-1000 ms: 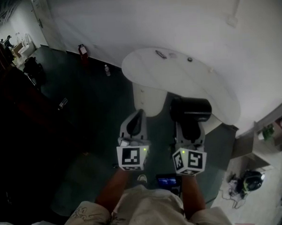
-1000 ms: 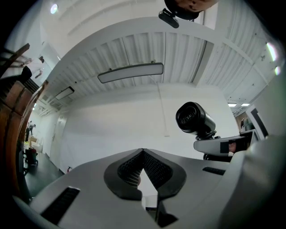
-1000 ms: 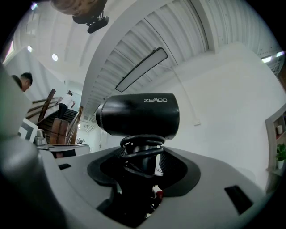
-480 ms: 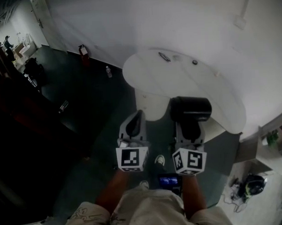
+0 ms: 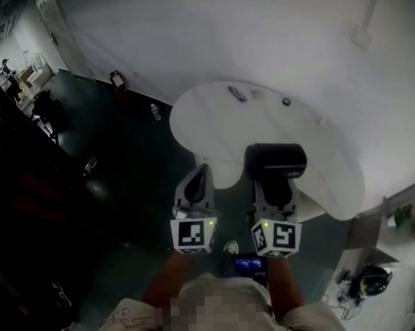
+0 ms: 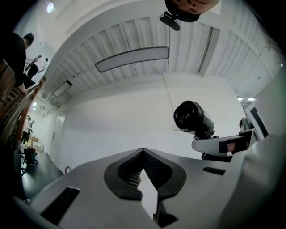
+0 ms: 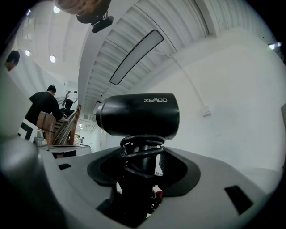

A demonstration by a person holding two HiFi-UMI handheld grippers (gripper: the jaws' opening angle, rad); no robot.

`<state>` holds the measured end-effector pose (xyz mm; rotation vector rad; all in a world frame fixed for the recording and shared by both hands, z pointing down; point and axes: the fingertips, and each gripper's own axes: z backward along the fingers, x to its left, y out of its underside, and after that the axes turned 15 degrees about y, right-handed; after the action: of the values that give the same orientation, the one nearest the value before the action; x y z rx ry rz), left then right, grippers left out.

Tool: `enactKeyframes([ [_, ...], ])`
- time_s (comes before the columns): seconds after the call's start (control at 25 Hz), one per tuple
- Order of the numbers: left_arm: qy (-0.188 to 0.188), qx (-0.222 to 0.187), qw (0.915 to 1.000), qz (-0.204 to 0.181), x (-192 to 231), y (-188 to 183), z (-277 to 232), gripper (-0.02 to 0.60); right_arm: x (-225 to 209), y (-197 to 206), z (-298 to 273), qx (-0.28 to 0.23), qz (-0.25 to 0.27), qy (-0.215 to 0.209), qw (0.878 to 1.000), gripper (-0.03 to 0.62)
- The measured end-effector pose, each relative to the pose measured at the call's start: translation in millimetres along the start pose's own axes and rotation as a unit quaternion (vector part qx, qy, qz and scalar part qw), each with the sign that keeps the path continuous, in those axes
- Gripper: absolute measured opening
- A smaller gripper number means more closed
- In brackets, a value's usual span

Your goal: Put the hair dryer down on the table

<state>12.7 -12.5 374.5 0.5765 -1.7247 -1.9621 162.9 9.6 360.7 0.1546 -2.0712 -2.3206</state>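
A black hair dryer [image 5: 276, 162] stands upright in my right gripper [image 5: 276, 184], which is shut on its handle. In the right gripper view the barrel [image 7: 138, 115] lies crosswise above the jaws, and a coiled cord wraps the handle between them [image 7: 142, 154]. The dryer hangs over the near edge of the white table [image 5: 212, 120]. My left gripper [image 5: 202, 174] is level beside it on the left, shut with nothing in it. Its tips [image 6: 143, 152] meet in the left gripper view, where the dryer [image 6: 193, 117] shows at the right.
Two small dark objects [image 5: 236, 93] [image 5: 286, 102] lie at the table's far side by the white wall. On the dark floor at the left stand a red extinguisher [image 5: 114, 80] and a bottle [image 5: 155, 111]. Shelves [image 5: 402, 214] and a helmet [image 5: 372, 281] are at the right. People [image 7: 44, 107] stand far off.
Both grippers have moved forward toward the table, the right one still holding the dryer. The dryer's barrel now overlaps the table's near edge. The jaws have not changed.
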Motion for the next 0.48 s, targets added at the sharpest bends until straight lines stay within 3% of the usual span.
enactKeyframes([
  [0.48,-0.032,0.004,0.9994,-0.012,26,10,-109,-0.005,-35,13,-116,0.006,-0.010,-0.035,0.999,0.245],
])
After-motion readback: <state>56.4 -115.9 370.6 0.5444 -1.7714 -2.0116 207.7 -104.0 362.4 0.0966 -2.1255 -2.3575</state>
